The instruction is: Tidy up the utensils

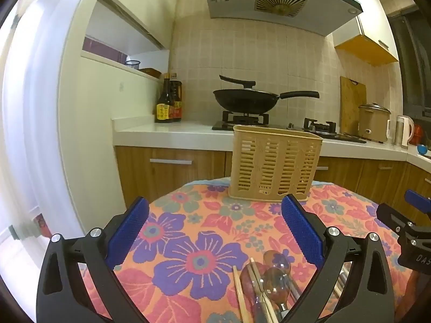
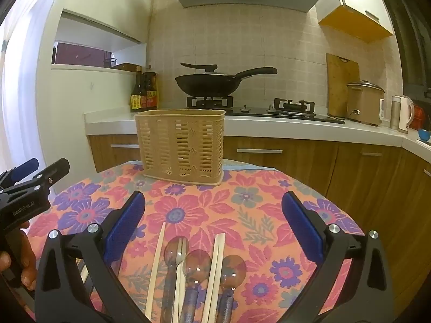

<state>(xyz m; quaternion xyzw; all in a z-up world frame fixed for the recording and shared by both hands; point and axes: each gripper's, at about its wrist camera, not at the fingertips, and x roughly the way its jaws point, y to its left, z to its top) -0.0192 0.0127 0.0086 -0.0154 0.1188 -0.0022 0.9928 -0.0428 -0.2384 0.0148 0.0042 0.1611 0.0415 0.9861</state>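
Kitchen cabinets and a white counter fill the background, where we count two dark sauce bottles, one black wok on a two-burner stove, one cutting board leaning on the tiles, one rice cooker and one kettle. Nearer to us, a flowered table carries one beige slotted utensil basket, standing upright at the far edge.

At the near edge, in the right wrist view, we count three spoons lying side by side with bowls pointing toward the basket, and four pale chopsticks lying among them: one at the left, one across the left spoon, and a pair between the middle and right spoons.

Our right gripper hangs just above these utensils with its jaws spread wide, nothing between the pads. Our left gripper sits to the left, jaws equally wide and empty, the utensils at its near right.
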